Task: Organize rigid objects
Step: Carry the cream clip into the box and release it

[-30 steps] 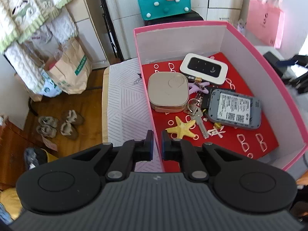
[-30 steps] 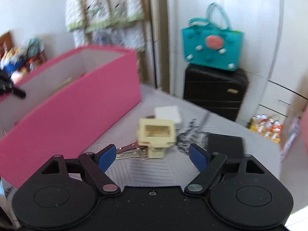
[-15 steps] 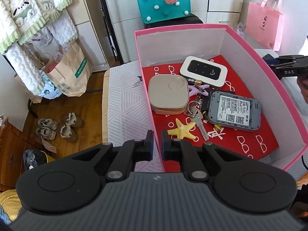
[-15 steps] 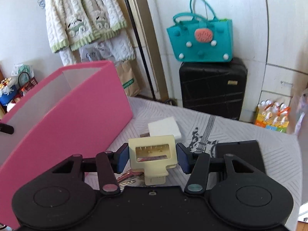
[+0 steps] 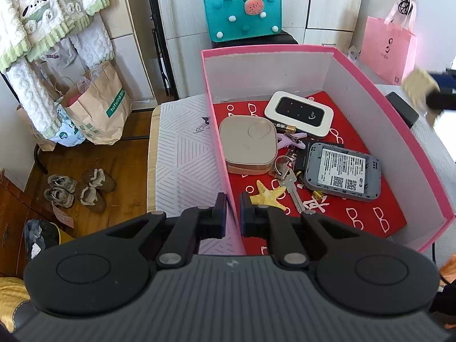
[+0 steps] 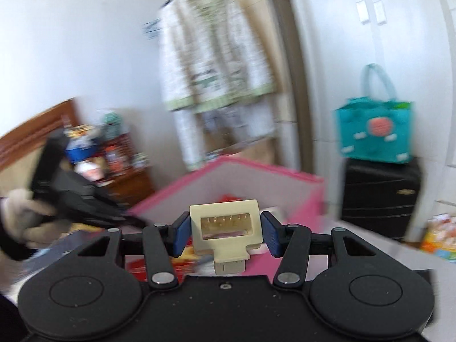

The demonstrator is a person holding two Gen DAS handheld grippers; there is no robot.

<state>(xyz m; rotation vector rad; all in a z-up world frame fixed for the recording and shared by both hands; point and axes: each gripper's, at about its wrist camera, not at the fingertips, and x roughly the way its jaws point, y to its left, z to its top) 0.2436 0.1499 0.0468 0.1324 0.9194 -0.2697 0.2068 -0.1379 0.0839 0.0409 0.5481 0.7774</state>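
Left gripper (image 5: 233, 209): jaws pinch the pink box (image 5: 410, 142) near wall. Right gripper (image 6: 225, 235): jaws clamp a cream connector (image 6: 225, 232), airborne above the box. Box rests on a white patterned surface (image 5: 182, 159); wooden floor (image 5: 114, 165), teal bag (image 5: 242, 14) beyond.

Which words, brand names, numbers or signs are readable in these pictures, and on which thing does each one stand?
"hotwind", in white on the green band of the brown paper bag; the characters after it are too small.
"G", a grey letter on the pink gift bag; the small print below is unreadable.
Grey router: its white label carries fine print and QR codes, too small to read.
Right wrist view: blurred, no readable text.
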